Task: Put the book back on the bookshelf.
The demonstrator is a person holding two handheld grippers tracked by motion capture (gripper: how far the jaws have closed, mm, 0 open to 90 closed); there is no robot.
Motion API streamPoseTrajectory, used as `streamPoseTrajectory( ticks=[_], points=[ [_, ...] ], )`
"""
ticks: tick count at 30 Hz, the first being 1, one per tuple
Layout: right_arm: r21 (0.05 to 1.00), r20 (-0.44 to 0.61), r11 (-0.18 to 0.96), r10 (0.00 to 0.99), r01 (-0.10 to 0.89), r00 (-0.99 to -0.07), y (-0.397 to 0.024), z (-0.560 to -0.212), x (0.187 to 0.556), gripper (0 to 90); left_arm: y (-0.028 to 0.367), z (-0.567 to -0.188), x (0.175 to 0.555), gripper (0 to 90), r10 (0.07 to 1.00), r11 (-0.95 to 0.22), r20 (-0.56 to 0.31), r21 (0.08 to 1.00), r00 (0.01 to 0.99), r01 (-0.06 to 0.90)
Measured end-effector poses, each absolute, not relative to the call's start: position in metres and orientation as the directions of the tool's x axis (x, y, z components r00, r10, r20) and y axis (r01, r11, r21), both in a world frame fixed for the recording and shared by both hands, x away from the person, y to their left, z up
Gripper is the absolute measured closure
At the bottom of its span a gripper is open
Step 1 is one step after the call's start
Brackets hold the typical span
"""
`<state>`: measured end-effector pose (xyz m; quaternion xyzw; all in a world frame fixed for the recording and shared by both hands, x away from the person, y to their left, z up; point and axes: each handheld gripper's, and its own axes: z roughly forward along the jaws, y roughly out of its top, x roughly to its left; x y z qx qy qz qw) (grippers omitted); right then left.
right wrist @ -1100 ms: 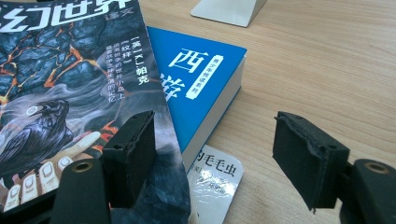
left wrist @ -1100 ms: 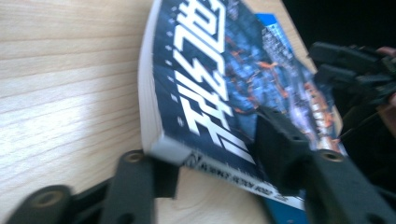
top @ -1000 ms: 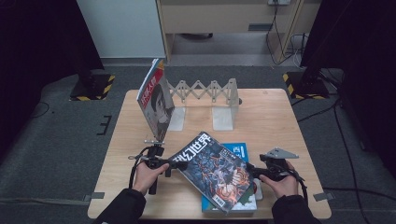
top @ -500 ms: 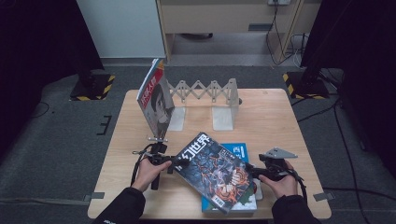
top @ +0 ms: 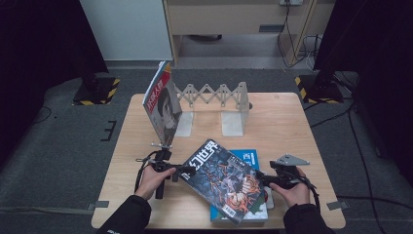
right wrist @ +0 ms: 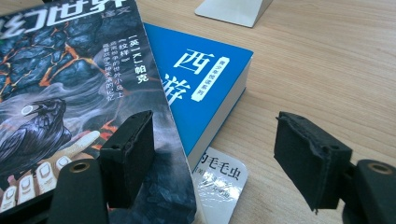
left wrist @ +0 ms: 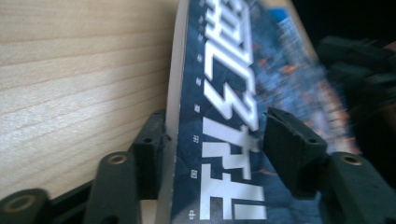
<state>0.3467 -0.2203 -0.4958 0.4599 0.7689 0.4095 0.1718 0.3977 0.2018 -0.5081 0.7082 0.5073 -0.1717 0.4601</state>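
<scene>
Wood counter (top: 292, 126), lower centre of frame: magazine (top: 224, 180) lay tilted over blue book (top: 247, 157). Left hand-held gripper (top: 182, 170) jaws just closing round its edge, w/ one pad off; right hand-held gripper (top: 263, 181) apart, nr magazine corner.

Pale wooden table (top: 292, 122) on grey carpet (top: 63, 146), white panel (top: 126, 29) and dark curtains (top: 39, 39) behind.

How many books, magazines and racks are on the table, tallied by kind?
Magazines: 2 – dark magazine, upright magazine
Books: 2 – blue book, white book
Expanding rack: 1
Total: 5
</scene>
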Motion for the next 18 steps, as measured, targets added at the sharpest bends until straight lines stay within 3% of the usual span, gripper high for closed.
streamPoseTrajectory(
  ticks=[6,18],
  points=[
    [0.79,0.109,0.24,0.851,0.565,-0.515,-0.221,-0.496,0.347,29.0,0.202,-0.492,0.387,49.0,0.518,-0.071,-0.724,0.493,0.455,0.867],
    [0.791,0.109,0.239,0.851,0.564,-0.514,-0.221,-0.496,0.347,29.1,0.19,-0.51,0.388,50.5,0.516,-0.163,-0.746,0.395,0.42,0.904]
  ],
)
